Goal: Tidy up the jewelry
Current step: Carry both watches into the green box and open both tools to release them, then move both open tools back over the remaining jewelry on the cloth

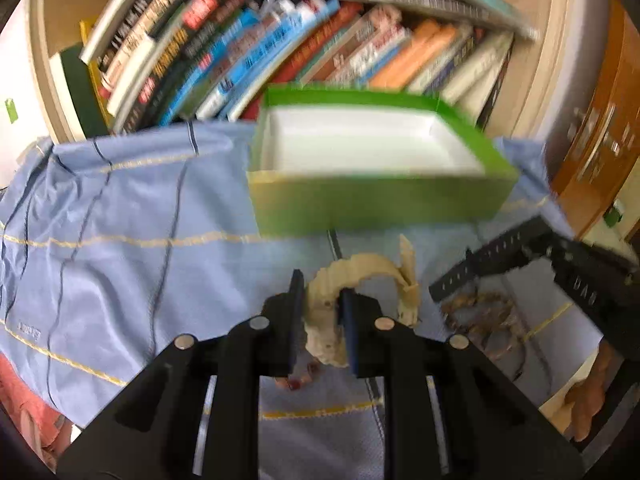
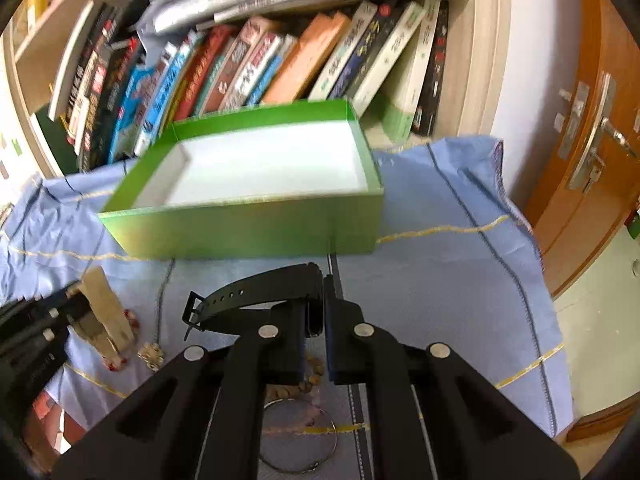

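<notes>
My left gripper (image 1: 320,292) is shut on a cream watch (image 1: 360,276) and holds it above the blue cloth (image 1: 120,208). My right gripper (image 2: 323,300) is shut on a black watch (image 2: 256,292), whose strap sticks out to the left. An open green box (image 1: 372,200) with a white, empty inside stands just beyond both grippers; it also shows in the right wrist view (image 2: 248,232). The black watch and right gripper (image 1: 552,264) appear at the right of the left wrist view. The cream watch (image 2: 104,312) shows at the left of the right wrist view.
A beaded bracelet (image 1: 484,320), a thin metal bangle (image 2: 296,436), brown beads (image 2: 308,380) and a small sparkly piece (image 2: 150,354) lie on the cloth. A bookshelf full of books (image 2: 260,64) stands behind the box. A wooden door (image 2: 592,160) is at the right.
</notes>
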